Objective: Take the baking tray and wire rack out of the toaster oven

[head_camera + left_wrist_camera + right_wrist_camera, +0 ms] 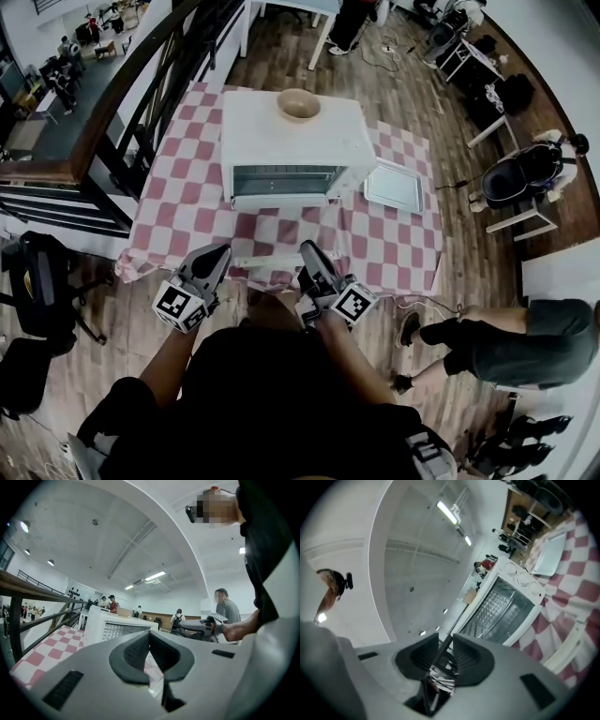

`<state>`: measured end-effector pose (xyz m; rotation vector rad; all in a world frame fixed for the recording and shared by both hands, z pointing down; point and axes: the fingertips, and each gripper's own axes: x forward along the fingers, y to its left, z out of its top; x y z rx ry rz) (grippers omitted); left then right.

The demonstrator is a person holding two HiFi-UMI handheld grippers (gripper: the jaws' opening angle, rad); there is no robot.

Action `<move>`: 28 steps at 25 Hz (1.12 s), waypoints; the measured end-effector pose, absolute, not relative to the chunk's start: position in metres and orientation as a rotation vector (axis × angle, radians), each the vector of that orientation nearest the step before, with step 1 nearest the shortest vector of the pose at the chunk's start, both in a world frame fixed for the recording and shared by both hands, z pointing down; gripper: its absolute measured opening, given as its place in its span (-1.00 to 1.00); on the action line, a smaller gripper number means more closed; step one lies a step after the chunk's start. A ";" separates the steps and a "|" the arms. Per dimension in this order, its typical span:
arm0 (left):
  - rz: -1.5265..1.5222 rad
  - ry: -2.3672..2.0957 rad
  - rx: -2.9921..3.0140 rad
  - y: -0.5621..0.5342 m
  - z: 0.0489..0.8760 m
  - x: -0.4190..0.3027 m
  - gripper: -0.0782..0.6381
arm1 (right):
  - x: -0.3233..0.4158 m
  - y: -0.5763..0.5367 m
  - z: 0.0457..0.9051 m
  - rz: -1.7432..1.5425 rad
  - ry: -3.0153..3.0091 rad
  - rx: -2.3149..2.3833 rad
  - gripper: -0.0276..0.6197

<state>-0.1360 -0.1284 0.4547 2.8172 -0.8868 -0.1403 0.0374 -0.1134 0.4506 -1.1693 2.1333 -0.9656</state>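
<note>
Right gripper point(445, 640) clamps what looks like the rack point(457, 620), left gripper point(149, 634) jaws together, empty; tray point(394, 185) already out ahead-right, rack set-down remains.

Bowl point(298, 104) sat on toaster oven point(291, 155); oven stood on bench point(375, 246); baking tray point(394, 186) lay right of oven.

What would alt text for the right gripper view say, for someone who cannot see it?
The right gripper pinches a thin dark wire, apparently the wire rack seen edge-on. Beyond it, in a tilted view, a white toaster oven stands on a pink-and-white checked tablecloth, with a baking tray lying beside it.
</note>
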 end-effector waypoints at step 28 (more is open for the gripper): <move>0.064 -0.952 2.644 -0.225 0.537 -0.128 -0.79 | 0.075 -0.356 0.604 -1.240 1.561 -1.182 -0.64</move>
